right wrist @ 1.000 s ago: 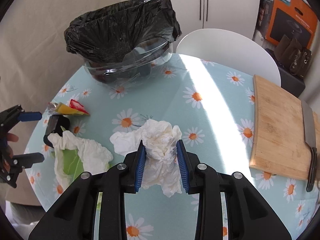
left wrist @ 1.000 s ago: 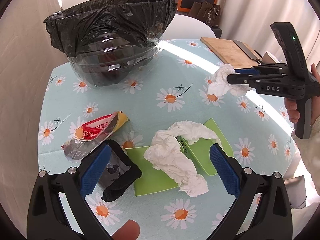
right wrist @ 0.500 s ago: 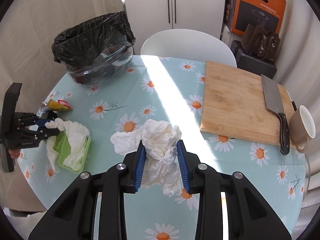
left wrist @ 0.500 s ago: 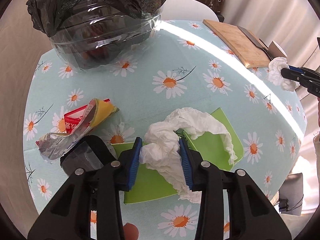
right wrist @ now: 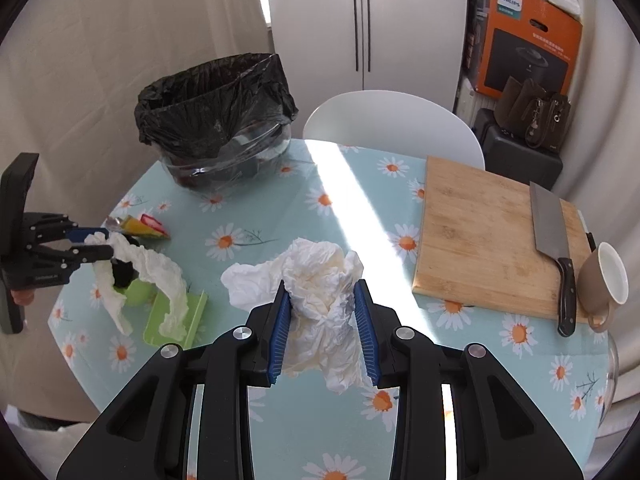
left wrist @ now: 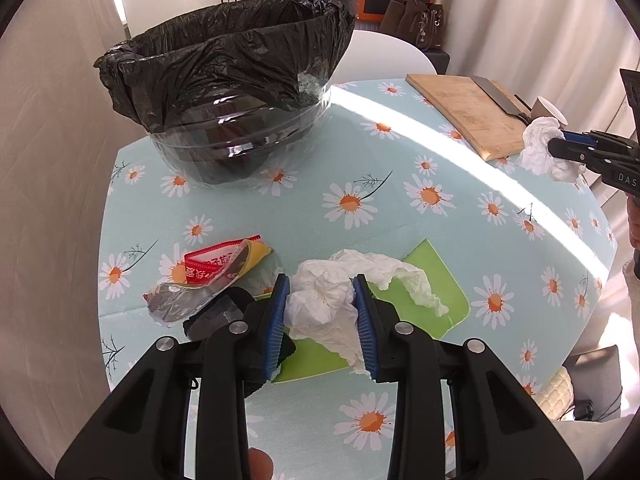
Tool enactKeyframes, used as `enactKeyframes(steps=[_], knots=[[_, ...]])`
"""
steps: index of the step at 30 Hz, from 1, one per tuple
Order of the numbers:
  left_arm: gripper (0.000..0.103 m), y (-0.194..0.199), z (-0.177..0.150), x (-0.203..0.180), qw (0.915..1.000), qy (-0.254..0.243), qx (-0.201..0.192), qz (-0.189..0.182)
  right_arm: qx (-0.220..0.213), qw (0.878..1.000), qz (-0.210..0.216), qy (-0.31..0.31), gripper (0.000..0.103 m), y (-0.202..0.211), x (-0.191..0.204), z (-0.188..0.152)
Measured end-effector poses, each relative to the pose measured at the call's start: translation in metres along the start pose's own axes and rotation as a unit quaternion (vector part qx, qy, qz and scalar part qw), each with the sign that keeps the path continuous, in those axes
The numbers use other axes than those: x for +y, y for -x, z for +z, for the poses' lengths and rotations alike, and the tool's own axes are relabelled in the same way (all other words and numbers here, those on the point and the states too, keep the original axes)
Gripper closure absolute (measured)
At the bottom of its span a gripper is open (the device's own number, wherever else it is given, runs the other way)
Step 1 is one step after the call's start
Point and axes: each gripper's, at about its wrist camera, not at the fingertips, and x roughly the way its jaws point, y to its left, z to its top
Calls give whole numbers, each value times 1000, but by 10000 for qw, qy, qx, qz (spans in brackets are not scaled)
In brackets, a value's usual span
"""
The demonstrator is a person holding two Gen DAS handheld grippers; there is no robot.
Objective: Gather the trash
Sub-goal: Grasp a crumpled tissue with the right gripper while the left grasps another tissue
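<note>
- Left gripper (left wrist: pixel 322 312) pinching a long tissue (left wrist: pixel 332 300) between its blue pads (left wrist: pixel 277 320); one end bunched in the jaws, the rest trailing right over a green tray (left wrist: pixel 436 280).
- In the right view, same tissue (right wrist: pixel 156 268) hanging in a loop from that gripper (right wrist: pixel 100 244), lifted above the tray (right wrist: pixel 176 316), its far end resting in the tray.
- Right gripper (right wrist: pixel 322 320) pinching a crumpled tissue wad (right wrist: pixel 316 280) between blue pads (right wrist: pixel 362 328), held clear above the table (right wrist: pixel 280 208).
- From the left view, wad (left wrist: pixel 540 148) and right gripper (left wrist: pixel 564 148) at the far right, in front of the near corner of a board (left wrist: pixel 464 112).
- Bin (left wrist: pixel 236 92), a clear tub lined with a black bag, at the far left of the table (left wrist: pixel 360 168); well apart from both tissues.
- Red and yellow wrapper (left wrist: pixel 216 272) lying on the table left of the left gripper, with a crumpled silver end (left wrist: pixel 176 308) nearer.
- Black object (left wrist: pixel 224 316) just beside the wrapper, partly hidden by the left finger; cannot tell what.
- Board (right wrist: pixel 488 236) on the right side of the table, cleaver (right wrist: pixel 552 236) lying on it, handle toward the near edge.
- Brown mug (right wrist: pixel 604 284) tipped on its side at the board's near right corner, touching the cleaver handle.
- White chair (right wrist: pixel 392 120) behind the far edge of the table; orange box (right wrist: pixel 524 36) and dark bag (right wrist: pixel 532 116) beyond at far right.
- Fingertip (left wrist: pixel 260 462) visible at the bottom edge below the left gripper.
</note>
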Motion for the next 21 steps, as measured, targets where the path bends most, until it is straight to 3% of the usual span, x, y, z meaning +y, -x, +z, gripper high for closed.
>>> enactKeyframes(steps=[5,12,21], knots=[[70,30,6,7,9994,-66,-202,281,-252,9992,279,-106,74,15,7,12],[70,64,16,20,9982,19,-492,330,-411,9985,318,182,73,21,23,23],[70,99,41,35,9949,19,-738,687,-718,9963,430,218,73,32,32,53]])
